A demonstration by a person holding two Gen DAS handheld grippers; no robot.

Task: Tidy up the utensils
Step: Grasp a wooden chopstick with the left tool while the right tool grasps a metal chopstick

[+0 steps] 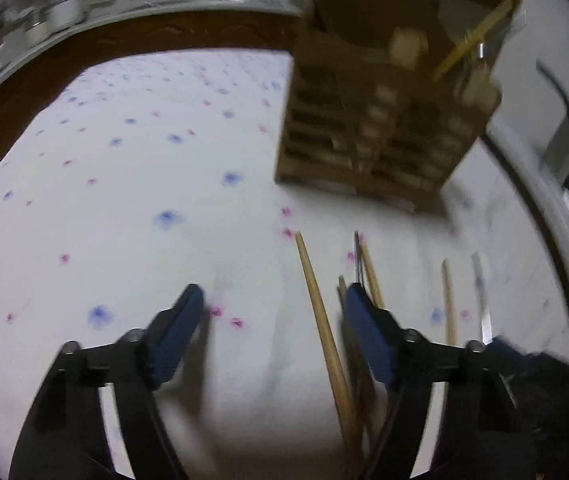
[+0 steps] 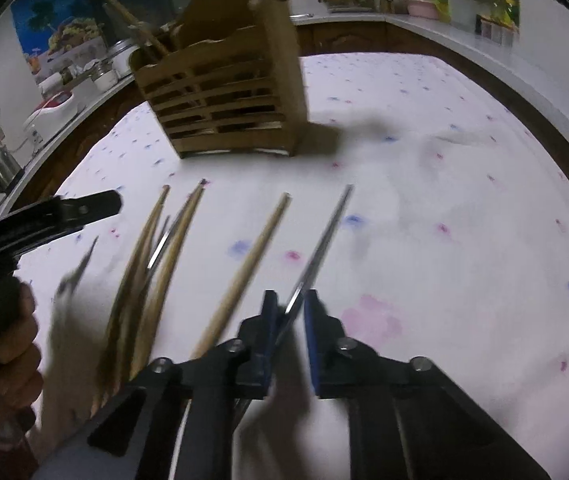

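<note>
White flower-dotted tablecloth [image 2: 424, 184] with slatted wooden holder [image 2: 220, 96], scattered wooden chopsticks [image 2: 244, 264], metal chopstick [image 2: 324, 236].

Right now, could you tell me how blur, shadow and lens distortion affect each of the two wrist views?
Left wrist view: the wooden utensil holder is badly motion-smeared, the tablecloth dots soft, and the fisheye curves the table edge. Right wrist view: the holder is sharper, the wooden chopsticks blur near the camera, and the right gripper casts a dark shadow beneath the metal chopstick.
</note>
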